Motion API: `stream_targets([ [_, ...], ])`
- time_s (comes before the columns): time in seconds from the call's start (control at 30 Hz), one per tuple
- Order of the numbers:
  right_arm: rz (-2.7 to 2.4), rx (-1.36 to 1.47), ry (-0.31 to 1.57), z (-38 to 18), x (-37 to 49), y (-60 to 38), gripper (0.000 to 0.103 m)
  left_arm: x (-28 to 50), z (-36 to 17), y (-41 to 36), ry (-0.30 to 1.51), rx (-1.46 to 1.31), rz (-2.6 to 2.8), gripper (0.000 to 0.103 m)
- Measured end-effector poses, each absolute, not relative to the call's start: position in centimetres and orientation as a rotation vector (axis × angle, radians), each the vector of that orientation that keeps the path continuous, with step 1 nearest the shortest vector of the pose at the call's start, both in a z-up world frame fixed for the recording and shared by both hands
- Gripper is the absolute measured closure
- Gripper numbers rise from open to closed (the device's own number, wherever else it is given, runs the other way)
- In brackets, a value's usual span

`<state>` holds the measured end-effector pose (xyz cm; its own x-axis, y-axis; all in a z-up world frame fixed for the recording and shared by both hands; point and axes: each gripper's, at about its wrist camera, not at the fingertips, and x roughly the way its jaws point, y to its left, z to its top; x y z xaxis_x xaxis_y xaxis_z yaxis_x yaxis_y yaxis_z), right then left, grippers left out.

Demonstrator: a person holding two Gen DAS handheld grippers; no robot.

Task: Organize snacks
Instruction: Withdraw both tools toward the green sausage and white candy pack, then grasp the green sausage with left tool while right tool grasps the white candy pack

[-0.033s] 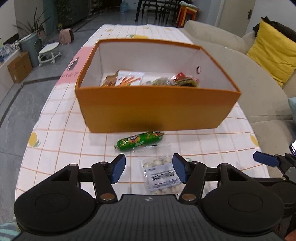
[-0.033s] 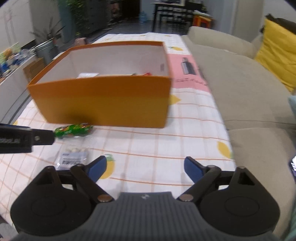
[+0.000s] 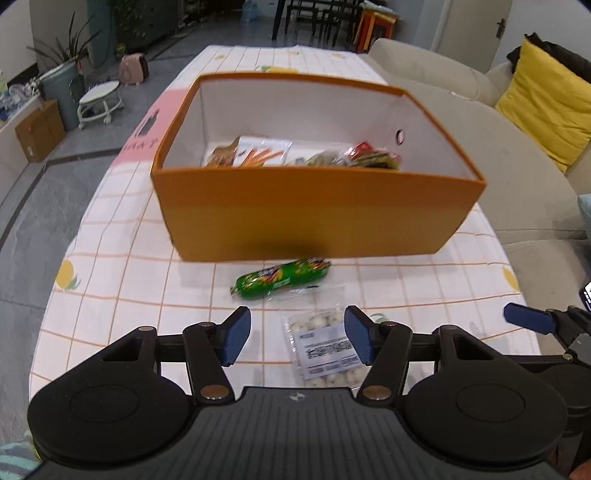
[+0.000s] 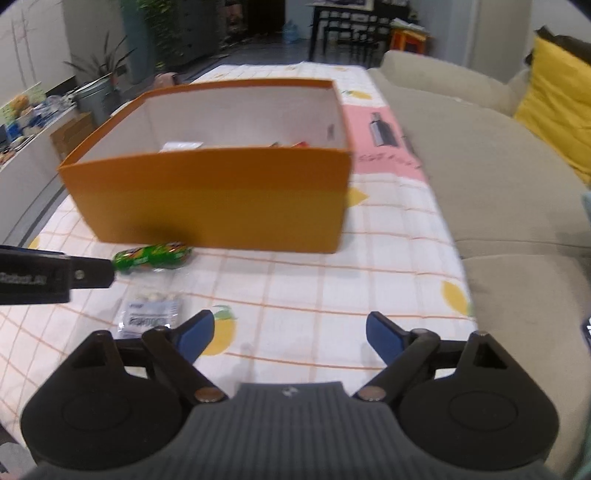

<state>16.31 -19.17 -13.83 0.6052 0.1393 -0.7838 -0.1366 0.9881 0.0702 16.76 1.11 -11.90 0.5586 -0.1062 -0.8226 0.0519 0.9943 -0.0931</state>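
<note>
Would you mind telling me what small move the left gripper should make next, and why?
Probably lower the left gripper onto the clear packet of white candies and close. Its jaws stand open just above that packet, which lies on the tablecloth outside the orange box, nearer than the green snack roll.

Home living room: beige sofa (image 3: 480,122) with yellow cushion (image 3: 546,107) at right, potted plant (image 3: 62,70) upper left, dining chairs (image 3: 317,18) top centre.
</note>
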Motion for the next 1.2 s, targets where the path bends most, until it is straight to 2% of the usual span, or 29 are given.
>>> stream_targets([
  [0.2, 0.273, 0.07, 0.97, -15.1, 17.2, -17.1, 0.023, 17.3, -12.9, 2.3, 1.009, -0.079, -0.049, 0.034],
  [0.6, 0.401, 0.04, 1.045, -17.3, 18.7, -11.0, 0.024, 18.0, -12.7, 3.8, 0.984, -0.01, 0.009, 0.034],
  [0.7, 0.397, -0.001, 1.054, -17.9, 19.0, -10.1, 0.035, 18.3, -12.9, 4.2, 0.981, -0.017, -0.019, 0.034],
  [0.83, 0.401, -0.02, 1.053, -18.1, 19.5, -10.0, 0.043, 18.6, -13.2, 4.3, 0.985, 0.004, -0.038, 0.034],
  [1.2, 0.293, -0.037, 1.09, -18.0, 20.1, -14.0, 0.044, 20.8, -14.1, 1.3, 0.955, 0.211, -0.223, 0.034],
])
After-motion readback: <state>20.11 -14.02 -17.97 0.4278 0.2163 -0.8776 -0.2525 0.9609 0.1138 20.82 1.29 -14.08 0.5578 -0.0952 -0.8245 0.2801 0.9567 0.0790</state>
